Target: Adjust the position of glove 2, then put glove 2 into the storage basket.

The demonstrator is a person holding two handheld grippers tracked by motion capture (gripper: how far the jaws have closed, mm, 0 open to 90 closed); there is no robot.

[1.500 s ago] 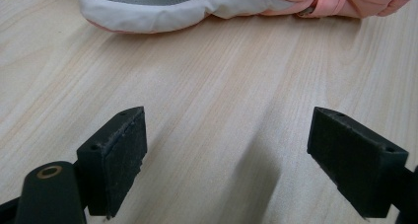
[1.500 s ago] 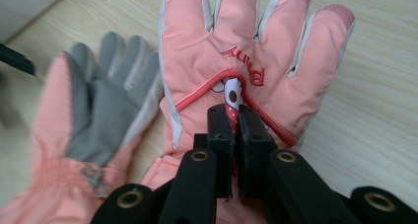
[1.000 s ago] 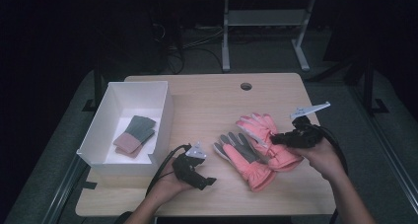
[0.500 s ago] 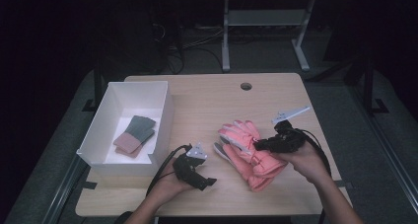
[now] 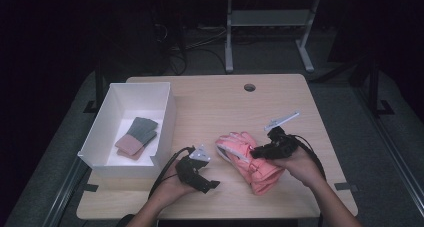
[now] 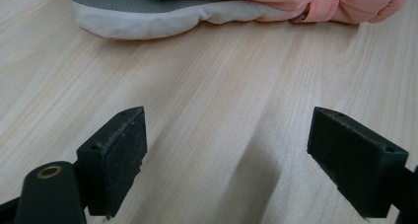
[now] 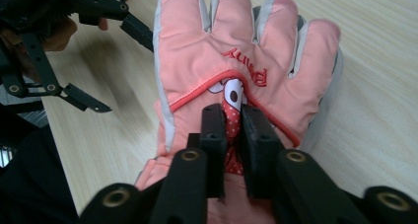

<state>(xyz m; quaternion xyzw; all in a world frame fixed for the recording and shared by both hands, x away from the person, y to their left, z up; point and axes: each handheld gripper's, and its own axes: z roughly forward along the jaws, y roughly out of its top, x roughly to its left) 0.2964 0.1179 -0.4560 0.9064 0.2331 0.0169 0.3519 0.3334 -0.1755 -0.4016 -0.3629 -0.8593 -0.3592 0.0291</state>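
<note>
- Pinched together, the right gripper's jaws clamp a fold of red dotted fabric on the back of the pink glove; its fingers stand almost touching.
- Spread wide, the left gripper's jaws hold nothing, with bare wood between them, and its pads hover just above the table.
- From the high view, the pink glove lies toward 5 o'clock of the table's middle, with the right gripper on it and the left gripper just beside it at 8 o'clock.
- Up close, the right gripper view shows red lettering and a small cartoon patch on the glove, too small to make out from above.
- Low along the wood, the left gripper view shows a grey and white glove edge under the pink one, at 12 o'clock from its jaws.
- Light wooden table has a round hole near its far edge.
- At 9 o'clock sits a white box holding a folded grey and pink piece.
- Beyond the table the room is dark, with a metal stand and cables on the floor.
</note>
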